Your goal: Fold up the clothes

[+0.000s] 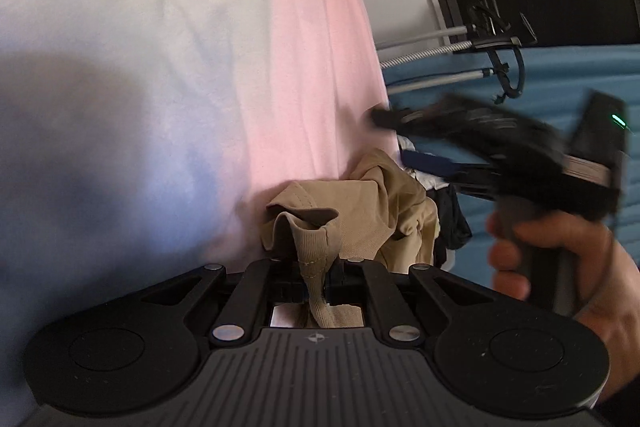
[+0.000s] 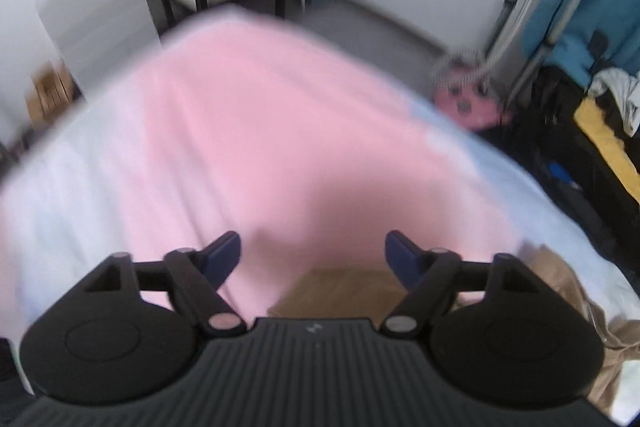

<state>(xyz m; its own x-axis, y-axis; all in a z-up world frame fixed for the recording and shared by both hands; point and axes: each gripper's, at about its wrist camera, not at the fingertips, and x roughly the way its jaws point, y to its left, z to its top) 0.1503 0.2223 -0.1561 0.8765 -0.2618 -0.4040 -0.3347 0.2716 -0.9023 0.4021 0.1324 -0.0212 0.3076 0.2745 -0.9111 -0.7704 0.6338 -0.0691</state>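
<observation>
Now tan garment point(image 1: 352, 215) bunched, left gripper point(image 1: 316, 287) clamping it

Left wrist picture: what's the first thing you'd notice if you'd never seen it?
The big pink and white sheet fills most of the view. Low in the middle, the left tongs are shut on a tan shirt bunched on the sheet. At the right, a hand holds the blurry right tongs, which stand open.

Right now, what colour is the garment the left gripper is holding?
Tan, a khaki beige garment; clearest in the left wrist view.
</observation>
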